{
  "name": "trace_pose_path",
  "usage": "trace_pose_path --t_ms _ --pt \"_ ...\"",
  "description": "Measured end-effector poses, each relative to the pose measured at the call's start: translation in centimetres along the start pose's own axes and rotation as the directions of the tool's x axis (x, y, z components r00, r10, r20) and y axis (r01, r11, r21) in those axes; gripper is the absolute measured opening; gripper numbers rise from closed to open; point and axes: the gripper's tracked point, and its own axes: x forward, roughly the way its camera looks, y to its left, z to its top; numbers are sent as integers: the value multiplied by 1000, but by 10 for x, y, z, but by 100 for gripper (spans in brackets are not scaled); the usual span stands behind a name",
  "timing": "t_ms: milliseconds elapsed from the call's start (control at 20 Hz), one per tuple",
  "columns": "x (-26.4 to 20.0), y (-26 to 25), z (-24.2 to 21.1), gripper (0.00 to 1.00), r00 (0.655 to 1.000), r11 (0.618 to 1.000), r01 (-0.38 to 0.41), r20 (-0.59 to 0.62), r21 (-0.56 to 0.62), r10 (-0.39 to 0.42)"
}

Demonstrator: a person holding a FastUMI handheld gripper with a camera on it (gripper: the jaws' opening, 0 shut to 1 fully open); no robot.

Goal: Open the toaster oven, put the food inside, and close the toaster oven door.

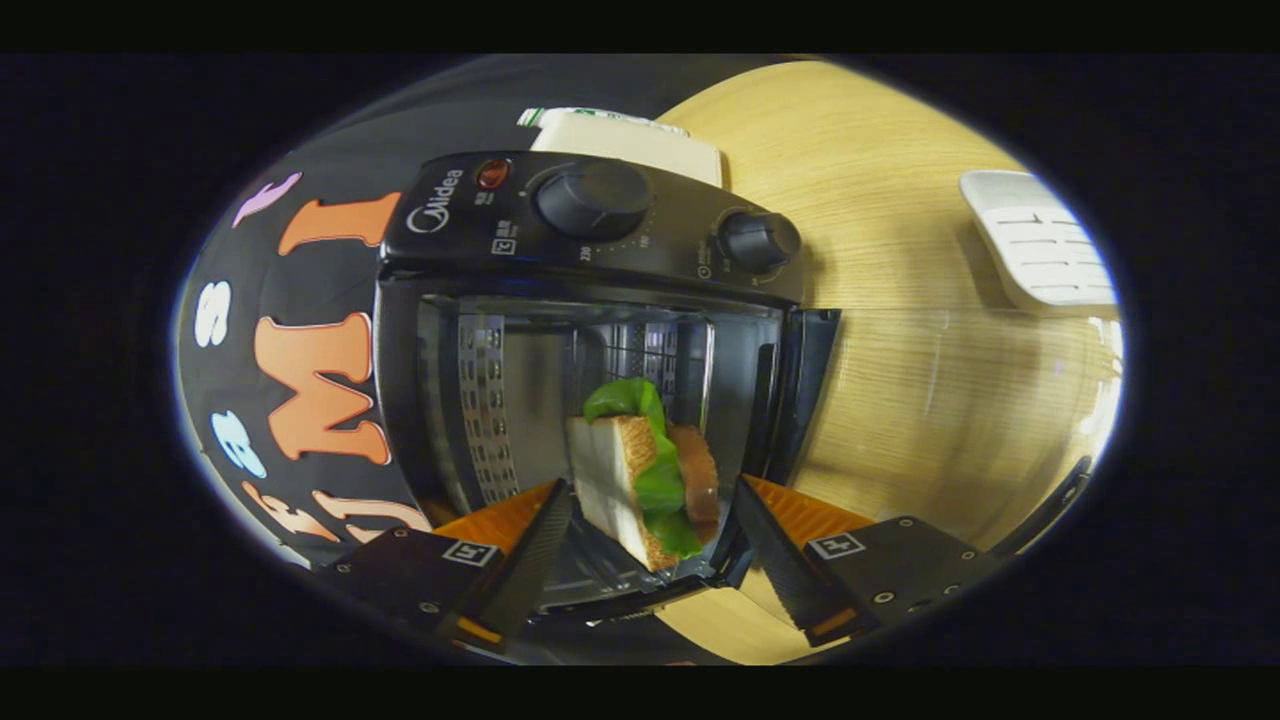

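Note:
The black toaster oven [590, 230] appears turned on its side in my rolled view, its two knobs [592, 198] along the upper edge. Its glass door [950, 420] is swung fully open and lies over the wooden table, with the dark handle [1050, 510] at the door's far edge. A sandwich [640, 480] of toast, green lettuce and a brown filling rests inside the oven cavity, at its front. My gripper [652, 483] is open. The sandwich stands between the fingertips, with a small gap on each side, and neither finger presses on it.
The light wooden table [880, 180] carries the oven. Behind the oven stands a cream box [630, 140]. A white flat device [1040, 240] lies on the table beyond the open door. The black cloth wall [300, 330] runs along the oven's other side.

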Motion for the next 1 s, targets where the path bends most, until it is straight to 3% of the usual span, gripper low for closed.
trace_pose_path --t_ms 350,550,750,1000 --pt "-53 -24 -16 98 995 977 59 -67 -207 -74" --pt "-106 -22 -14 98 995 923 33 -76 -384 -67" --pt "-153 -33 -13 98 991 779 41 -72 -626 -110" --pt "-172 -57 -4 98 987 513 84 0 -854 -161"
